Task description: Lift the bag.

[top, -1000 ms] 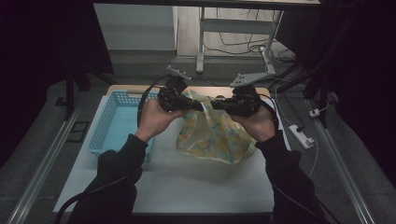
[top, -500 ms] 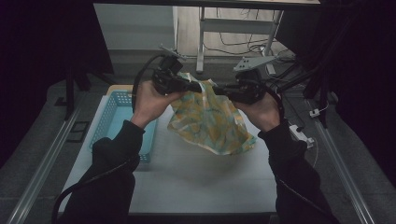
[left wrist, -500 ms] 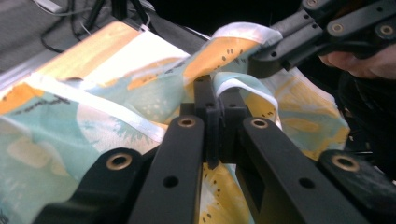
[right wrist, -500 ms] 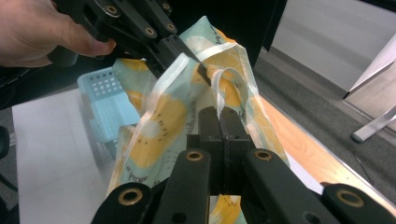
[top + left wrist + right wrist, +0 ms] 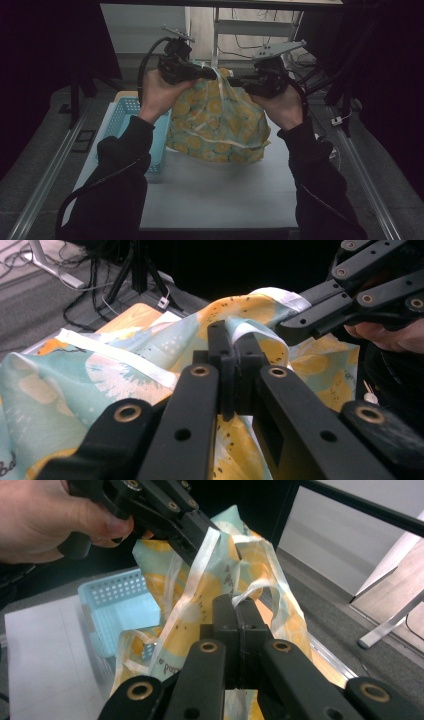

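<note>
A pale table (image 5: 220,200) carries a light-blue basket (image 5: 131,131) (at its left edge).

A soft cloth bag (image 5: 217,120) with yellow fruit shapes on light blue-green hung down between the left gripper (image 5: 209,74) and the right gripper (image 5: 235,81). Each gripper pinched its white-edged top tight. The bag drooped below them, puffed out and wrinkly, its bottom near the white table.
</note>
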